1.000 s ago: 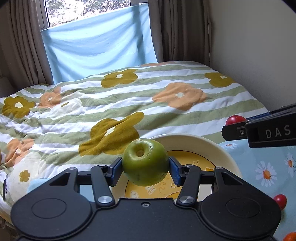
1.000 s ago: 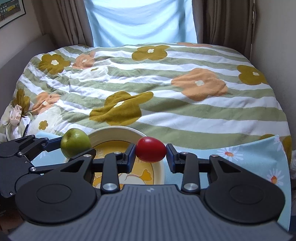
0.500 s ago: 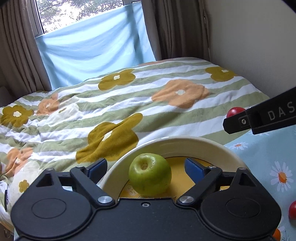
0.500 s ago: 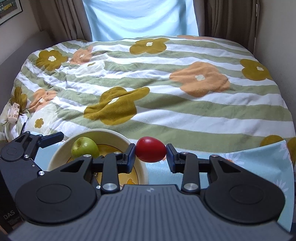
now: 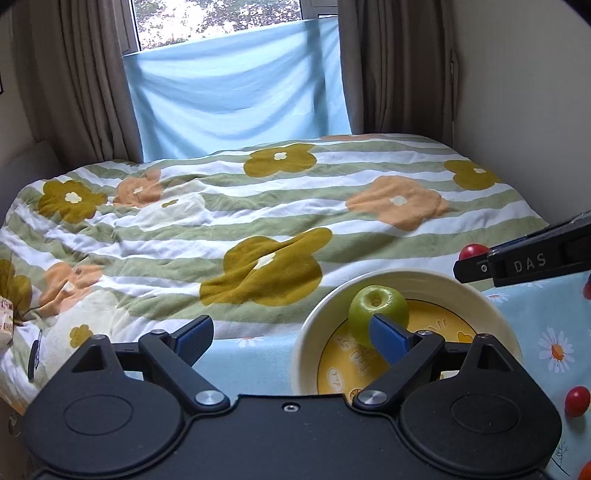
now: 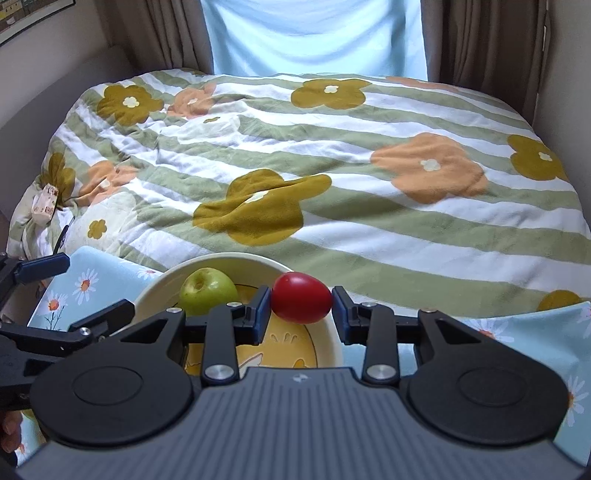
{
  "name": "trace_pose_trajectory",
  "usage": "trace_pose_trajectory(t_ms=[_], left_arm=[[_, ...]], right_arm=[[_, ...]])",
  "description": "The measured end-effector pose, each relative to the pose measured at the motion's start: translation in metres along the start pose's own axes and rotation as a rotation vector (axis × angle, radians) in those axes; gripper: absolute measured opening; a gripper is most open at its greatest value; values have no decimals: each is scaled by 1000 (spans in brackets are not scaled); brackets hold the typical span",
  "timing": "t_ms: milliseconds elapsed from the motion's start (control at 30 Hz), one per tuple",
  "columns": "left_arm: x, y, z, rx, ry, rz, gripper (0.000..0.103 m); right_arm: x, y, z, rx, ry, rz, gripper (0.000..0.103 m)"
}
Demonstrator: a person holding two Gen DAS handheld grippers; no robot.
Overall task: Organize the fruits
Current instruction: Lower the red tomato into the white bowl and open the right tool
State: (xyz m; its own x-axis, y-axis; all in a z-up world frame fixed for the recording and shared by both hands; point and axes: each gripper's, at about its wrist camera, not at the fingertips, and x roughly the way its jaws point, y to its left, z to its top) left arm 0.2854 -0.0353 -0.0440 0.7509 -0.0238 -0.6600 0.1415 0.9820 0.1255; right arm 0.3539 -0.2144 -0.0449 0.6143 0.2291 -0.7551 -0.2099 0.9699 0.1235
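Apple (image 5: pixel 378 308) in bowl (image 5: pixel 406 275) | left fingers (image 5: pixel 388 334) wide, empty | right fingers (image 6: pixel 262 306) clamp red fruit (image 6: pixel 301 302) — right view

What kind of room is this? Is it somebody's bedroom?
Most likely a bedroom. A bed with a flowered, striped quilt fills the room, brown curtains hang beside a window, and a bowl of fruit sits at the bed's near edge.

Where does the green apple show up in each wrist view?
Left wrist: green apple lower right, in the bowl, partly behind a blue fingertip.
Right wrist: green apple lower left of centre, at the bowl's left side.
Shared landmark: the mustard flower on the quilt beyond the bowl.
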Motion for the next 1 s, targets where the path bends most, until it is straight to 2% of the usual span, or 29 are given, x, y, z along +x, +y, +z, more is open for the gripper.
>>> trace_pose_trajectory(t_ms=[333, 567, 733, 800, 1000], left_arm=[[-20, 26, -12, -52, 11, 35, 96], [-23, 31, -16, -59, 9, 38, 96], [-30, 34, -15, -66, 3, 38, 96], [-35, 34, -15, -69, -1, 37, 96], [-57, 39, -12, -84, -35, 13, 97]], right_arm=[[31, 27, -19, -106, 44, 14, 50], [38, 34, -27, -134, 44, 3, 53], [29, 33, -28, -126, 13, -26, 98], [19, 32, -29, -111, -11, -34, 102], [-14, 32, -28, -72, -45, -46, 103]])
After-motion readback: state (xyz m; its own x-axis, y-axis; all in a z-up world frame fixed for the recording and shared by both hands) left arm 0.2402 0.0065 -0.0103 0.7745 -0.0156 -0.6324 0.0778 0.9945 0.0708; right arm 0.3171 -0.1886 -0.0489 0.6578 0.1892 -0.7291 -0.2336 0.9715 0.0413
